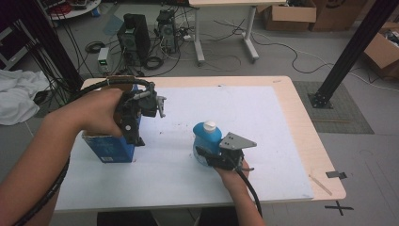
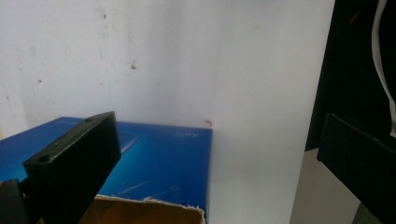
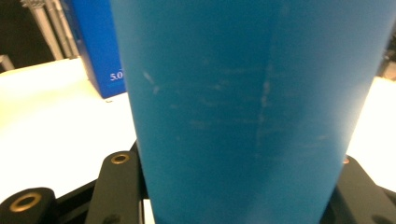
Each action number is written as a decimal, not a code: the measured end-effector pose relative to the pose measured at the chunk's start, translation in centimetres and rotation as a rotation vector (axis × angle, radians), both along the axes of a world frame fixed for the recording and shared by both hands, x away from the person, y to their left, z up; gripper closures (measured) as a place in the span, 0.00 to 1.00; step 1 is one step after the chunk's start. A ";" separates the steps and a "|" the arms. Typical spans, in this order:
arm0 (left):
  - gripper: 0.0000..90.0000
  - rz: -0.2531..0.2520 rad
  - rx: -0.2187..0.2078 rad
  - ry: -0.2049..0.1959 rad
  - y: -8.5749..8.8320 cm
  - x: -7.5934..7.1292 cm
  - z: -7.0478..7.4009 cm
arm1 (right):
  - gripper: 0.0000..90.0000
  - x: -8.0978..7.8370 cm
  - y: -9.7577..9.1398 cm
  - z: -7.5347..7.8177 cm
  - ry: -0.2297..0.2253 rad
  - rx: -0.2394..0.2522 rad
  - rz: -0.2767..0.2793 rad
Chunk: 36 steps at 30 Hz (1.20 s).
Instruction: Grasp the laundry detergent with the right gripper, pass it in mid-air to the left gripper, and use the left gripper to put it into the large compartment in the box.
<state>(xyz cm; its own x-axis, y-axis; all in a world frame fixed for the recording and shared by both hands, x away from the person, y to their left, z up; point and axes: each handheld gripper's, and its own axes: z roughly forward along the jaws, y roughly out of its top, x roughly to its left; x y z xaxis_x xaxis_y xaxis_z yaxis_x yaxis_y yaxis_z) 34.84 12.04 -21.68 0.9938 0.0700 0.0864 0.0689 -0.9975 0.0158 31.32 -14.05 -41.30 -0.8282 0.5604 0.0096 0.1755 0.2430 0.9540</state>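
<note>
A blue bottle (image 1: 207, 137) with a white cap (image 1: 210, 125) stands right of centre on the white table mat (image 1: 244, 113). My right gripper (image 1: 205, 157) is shut on its lower body, and in the right gripper view the bottle (image 3: 252, 107) stands between the jaws. A blue box (image 1: 109, 148) with an open cardboard top sits at the left. My left gripper (image 1: 134, 134) hangs open over its right edge, pointing down. In the left gripper view the jaws of the left gripper (image 2: 217, 127) are wide apart, one over the box (image 2: 159, 163), the other past the mat's edge.
The blue box (image 3: 100, 46) stands beyond the bottle in the right gripper view. The wooden table edge (image 1: 310, 141) frames the mat. On the floor behind are computer towers (image 1: 134, 37), cables, cardboard boxes (image 1: 289, 16) and a black frame post (image 1: 350, 52). White cloth (image 1: 16, 94) lies far left.
</note>
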 end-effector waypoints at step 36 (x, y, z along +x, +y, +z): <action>0.00 -0.081 0.015 0.069 -4.8 -1.7 -0.4 | 0.53 2.5 4.4 3.5 0.003 -0.046 0.623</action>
